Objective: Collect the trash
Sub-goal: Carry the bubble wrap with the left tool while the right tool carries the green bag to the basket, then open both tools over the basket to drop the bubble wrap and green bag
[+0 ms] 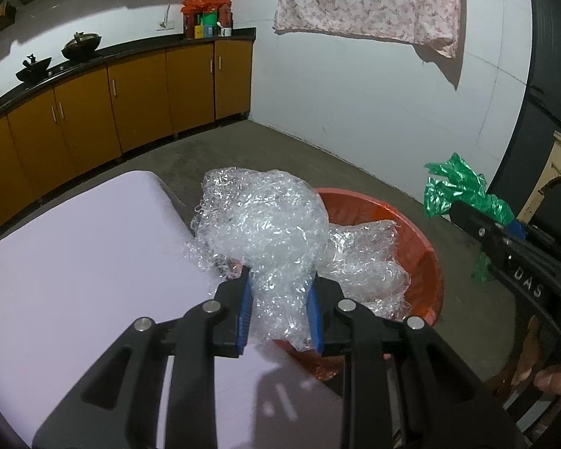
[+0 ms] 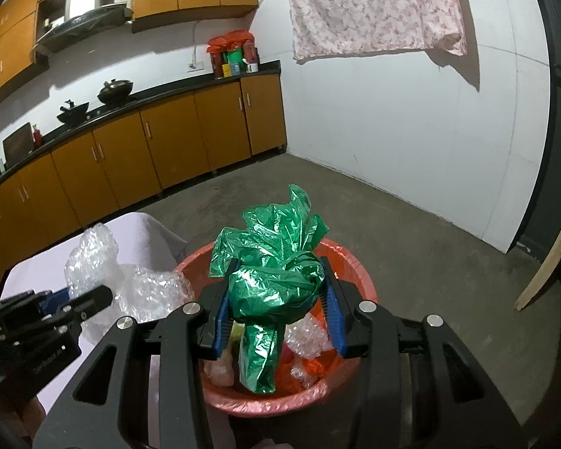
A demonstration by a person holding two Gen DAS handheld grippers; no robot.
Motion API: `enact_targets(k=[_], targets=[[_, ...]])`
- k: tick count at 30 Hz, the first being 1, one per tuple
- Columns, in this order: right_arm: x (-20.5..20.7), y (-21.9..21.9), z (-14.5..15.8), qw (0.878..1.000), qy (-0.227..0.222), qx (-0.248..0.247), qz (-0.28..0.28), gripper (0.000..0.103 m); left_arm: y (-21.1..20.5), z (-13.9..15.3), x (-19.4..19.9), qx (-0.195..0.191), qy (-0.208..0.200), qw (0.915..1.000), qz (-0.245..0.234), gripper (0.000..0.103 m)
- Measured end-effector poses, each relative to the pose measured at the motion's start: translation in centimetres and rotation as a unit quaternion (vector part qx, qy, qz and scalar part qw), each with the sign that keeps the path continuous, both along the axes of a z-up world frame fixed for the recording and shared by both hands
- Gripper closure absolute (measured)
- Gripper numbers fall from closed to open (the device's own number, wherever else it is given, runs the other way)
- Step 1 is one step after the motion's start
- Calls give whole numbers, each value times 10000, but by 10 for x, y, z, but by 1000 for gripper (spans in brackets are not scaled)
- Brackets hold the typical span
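Observation:
My left gripper (image 1: 280, 299) is shut on a wad of clear bubble wrap (image 1: 265, 224), held at the table's right edge beside the red bin (image 1: 419, 247). More bubble wrap (image 1: 366, 269) lies in the bin. My right gripper (image 2: 278, 310) is shut on a crumpled green plastic bag (image 2: 276, 284), held above the red bin (image 2: 359, 273), which holds bubble wrap scraps (image 2: 306, 340). The left gripper and its bubble wrap (image 2: 93, 258) show at the left of the right wrist view. The green bag (image 1: 456, 191) shows at the right of the left wrist view.
A pale lilac table (image 1: 74, 262) fills the left. The bin stands on a grey concrete floor (image 2: 411, 232). Orange kitchen cabinets (image 2: 149, 149) with a black counter run along the far wall. A floral cloth (image 2: 374, 7) hangs on the white wall. A wooden plank (image 2: 549, 254) leans at right.

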State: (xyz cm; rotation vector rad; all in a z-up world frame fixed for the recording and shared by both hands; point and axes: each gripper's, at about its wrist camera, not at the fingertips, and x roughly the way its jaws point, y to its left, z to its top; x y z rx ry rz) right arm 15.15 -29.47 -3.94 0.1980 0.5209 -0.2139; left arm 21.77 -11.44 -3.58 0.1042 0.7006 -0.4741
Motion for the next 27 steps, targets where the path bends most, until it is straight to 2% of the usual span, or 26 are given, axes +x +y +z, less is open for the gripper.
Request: enact_targets(k=[8, 16, 19, 22, 27], targets=[[16, -19, -11, 9996, 140, 242, -48, 61, -16, -16, 22, 32, 129, 9998, -142, 77], [29, -28, -12, 9986, 71, 521, 32, 61, -26, -33, 36, -1, 367, 9987, -350, 74], [32, -34, -14, 9974, 40, 713, 47, 56, -28, -38, 40, 11, 401, 9985, -374, 68], [32, -39, -16, 9958, 9, 917, 20, 45, -26, -43, 43, 24, 450, 9984, -349, 62], [27, -39, -18, 9952, -9, 981, 5, 39, -19, -49, 45, -39, 576, 9978, -334, 53]])
